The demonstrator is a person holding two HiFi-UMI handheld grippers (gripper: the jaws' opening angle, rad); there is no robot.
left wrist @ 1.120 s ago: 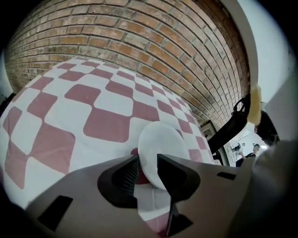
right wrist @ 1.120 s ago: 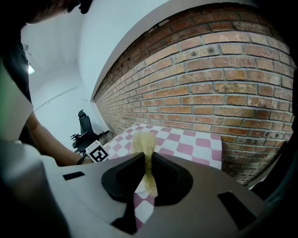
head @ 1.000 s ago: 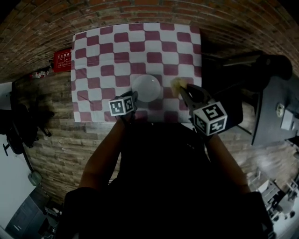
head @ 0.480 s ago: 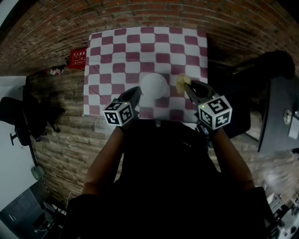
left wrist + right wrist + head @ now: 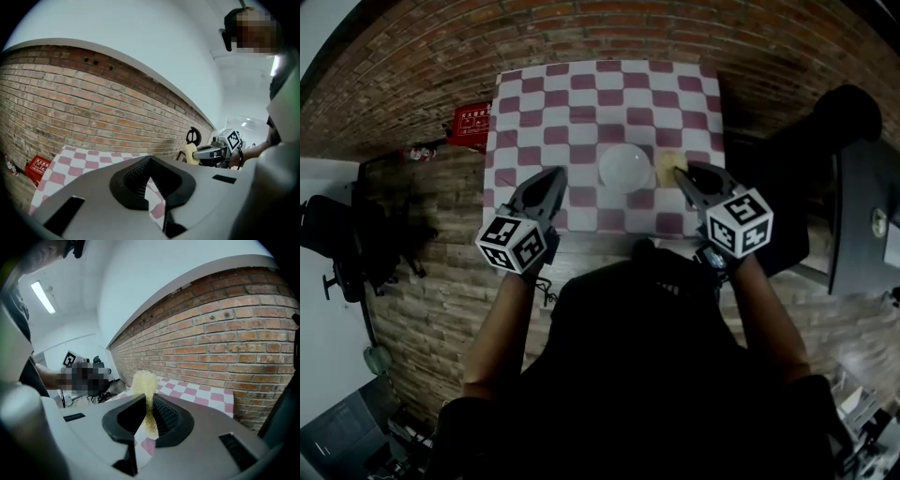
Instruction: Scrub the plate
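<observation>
A white plate (image 5: 625, 167) lies on the red-and-white checked tablecloth (image 5: 581, 103). My right gripper (image 5: 680, 174) is shut on a yellow sponge (image 5: 667, 169), which hangs just right of the plate's rim. In the right gripper view the sponge (image 5: 143, 383) stands pinched between the jaws of the right gripper (image 5: 149, 405). My left gripper (image 5: 553, 178) is shut and empty, held up left of the plate and apart from it. In the left gripper view the left gripper (image 5: 150, 163) points over the cloth (image 5: 84, 157) toward the brick wall, and the right gripper's sponge (image 5: 190, 153) shows at the right.
A brick wall (image 5: 93, 103) runs behind the table. A red sign (image 5: 473, 125) sits at the table's left edge, with a black chair (image 5: 337, 234) further left. Dark furniture (image 5: 853, 122) and a dark desk (image 5: 862, 225) stand at the right.
My left gripper has drawn back from the plate's edge to the lower left and risen nearer the camera, with its jaws now shut. The right gripper keeps the sponge beside the plate.
</observation>
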